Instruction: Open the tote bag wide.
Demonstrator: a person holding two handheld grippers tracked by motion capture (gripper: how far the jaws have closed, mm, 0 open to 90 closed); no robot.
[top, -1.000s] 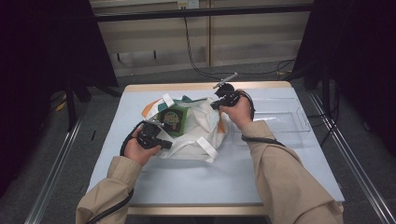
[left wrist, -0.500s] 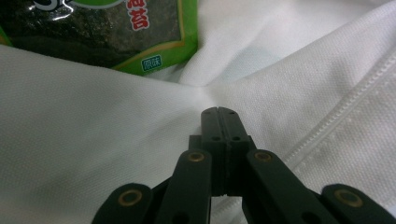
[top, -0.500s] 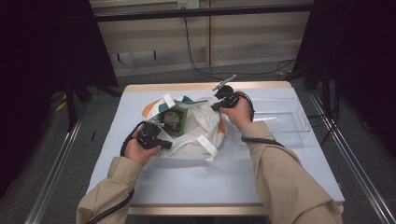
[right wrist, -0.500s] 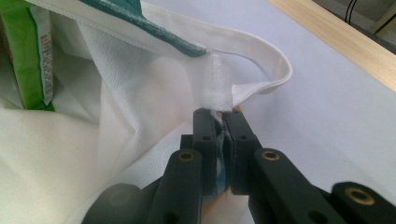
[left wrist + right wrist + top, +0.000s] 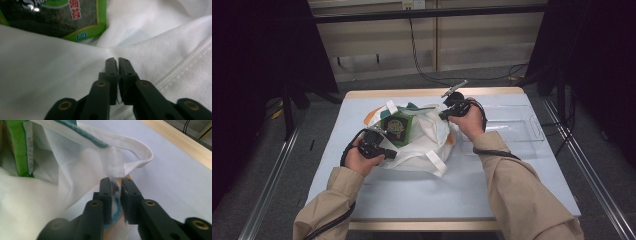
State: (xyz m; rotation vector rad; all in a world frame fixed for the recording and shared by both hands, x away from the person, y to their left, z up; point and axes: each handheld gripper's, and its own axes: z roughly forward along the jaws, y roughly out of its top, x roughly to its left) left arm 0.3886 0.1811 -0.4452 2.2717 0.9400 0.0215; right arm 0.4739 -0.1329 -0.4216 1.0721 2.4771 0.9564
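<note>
A white cloth bag (image 5: 427, 145) lies on the table with a green snack packet (image 5: 396, 127) showing in its mouth. My left gripper (image 5: 389, 152) lies against the bag's left side. Its jaws (image 5: 117, 60) have just been opening: a thin dark slit parts them, with no cloth in it, and the bag's cloth (image 5: 37, 82) puckers right at the tips. My right gripper (image 5: 443, 116) is at the bag's far right rim. Its jaws (image 5: 115, 181) have just been opening too, and a tuft of the rim hangs loosely between them. The packet (image 5: 22, 147) stands upright inside the bag.
A clear plastic tray (image 5: 512, 125) rests on the pale blue table (image 5: 437, 195) to the right of the bag. A bag handle (image 5: 140, 155) loops onto the table beyond my right jaws. The wooden table edge (image 5: 180, 140) runs behind it. Cables cross the floor at the back.
Both hands stay where they were. The bag and the packet look unmoved.
</note>
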